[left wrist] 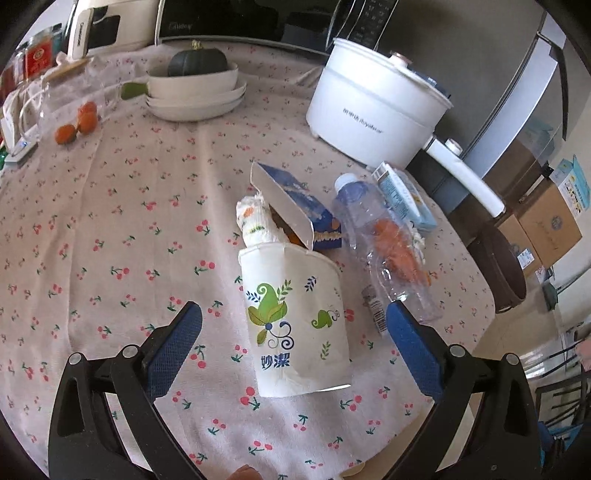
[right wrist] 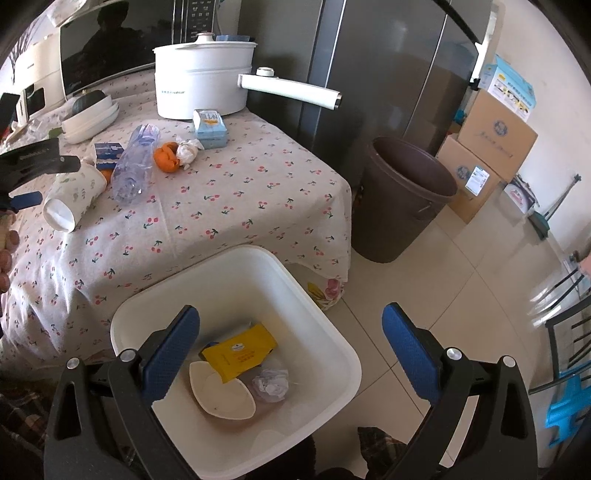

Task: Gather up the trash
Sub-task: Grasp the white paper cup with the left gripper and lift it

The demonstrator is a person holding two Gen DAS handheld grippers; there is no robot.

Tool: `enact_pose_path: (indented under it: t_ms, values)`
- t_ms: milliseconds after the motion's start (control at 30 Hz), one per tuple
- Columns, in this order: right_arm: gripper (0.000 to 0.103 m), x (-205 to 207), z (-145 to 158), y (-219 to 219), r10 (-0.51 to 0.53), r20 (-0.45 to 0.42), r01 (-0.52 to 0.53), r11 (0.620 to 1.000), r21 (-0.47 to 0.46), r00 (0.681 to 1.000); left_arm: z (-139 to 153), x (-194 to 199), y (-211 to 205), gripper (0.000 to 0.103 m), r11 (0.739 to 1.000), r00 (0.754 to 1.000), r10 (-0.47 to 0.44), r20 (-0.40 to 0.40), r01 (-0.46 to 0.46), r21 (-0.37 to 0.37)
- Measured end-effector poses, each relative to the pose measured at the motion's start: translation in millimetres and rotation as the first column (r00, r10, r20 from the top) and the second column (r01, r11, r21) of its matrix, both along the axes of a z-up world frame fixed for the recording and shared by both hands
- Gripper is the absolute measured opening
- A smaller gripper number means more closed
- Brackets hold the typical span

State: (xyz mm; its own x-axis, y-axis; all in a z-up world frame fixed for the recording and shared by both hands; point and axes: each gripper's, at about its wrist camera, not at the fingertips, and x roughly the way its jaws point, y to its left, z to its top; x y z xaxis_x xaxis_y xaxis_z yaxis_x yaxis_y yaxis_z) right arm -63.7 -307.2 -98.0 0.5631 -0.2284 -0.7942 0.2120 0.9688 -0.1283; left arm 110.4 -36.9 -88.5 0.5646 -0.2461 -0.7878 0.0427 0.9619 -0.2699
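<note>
left gripper (left wrist: 293, 334) wide open, paper cup (left wrist: 295, 317) lying between jaws | right gripper (right wrist: 290, 341) wide open over white bin (right wrist: 325, 332)

I am in a home kitchen. A table wears a cherry-print tablecloth (left wrist: 129, 221) and carries a white electric cooking pot (left wrist: 373, 110), stacked bowls (left wrist: 195, 96) holding a dark green squash (left wrist: 197, 62), and small oranges (left wrist: 79, 123). A microwave (left wrist: 236, 22) stands at the back, a steel refrigerator (right wrist: 388, 74) beside the table, a brown dustbin (right wrist: 402, 199) on the tiled floor (right wrist: 424, 332).
</note>
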Motion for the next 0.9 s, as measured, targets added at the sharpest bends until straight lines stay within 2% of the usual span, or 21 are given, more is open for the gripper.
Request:
enact_pose_path:
  t_ms: [67,167,367,467,900]
  values:
    - [0.096,0,-1,1,0.0,-0.003,0.0,1.0,0.0,1.0,-5,3,-2,0.095,1.0,1.0,-0.004,-0.012,0.004,-0.001]
    - [0.096,1,0,1,0.002,-0.004,-0.002,1.0,0.001,1.0,-11,5,-7,0.087,1.0,1.0,-0.021,-0.023,0.021,0.012]
    - [0.096,2,-1,4,0.007,-0.005,-0.007,1.0,0.002,1.0,-18,7,-13,0.068,0.999,0.998,-0.049,-0.043,0.05,0.017]
    - [0.096,3,-1,6,0.013,-0.006,-0.013,1.0,0.003,1.0,-18,7,-13,0.054,0.998,0.997,-0.057,-0.045,0.058,0.011]
    - [0.096,15,5,29,0.063,0.003,-0.063,0.998,0.013,0.998,-8,-2,-10,0.05,0.996,0.996,-0.086,-0.018,0.086,0.031]
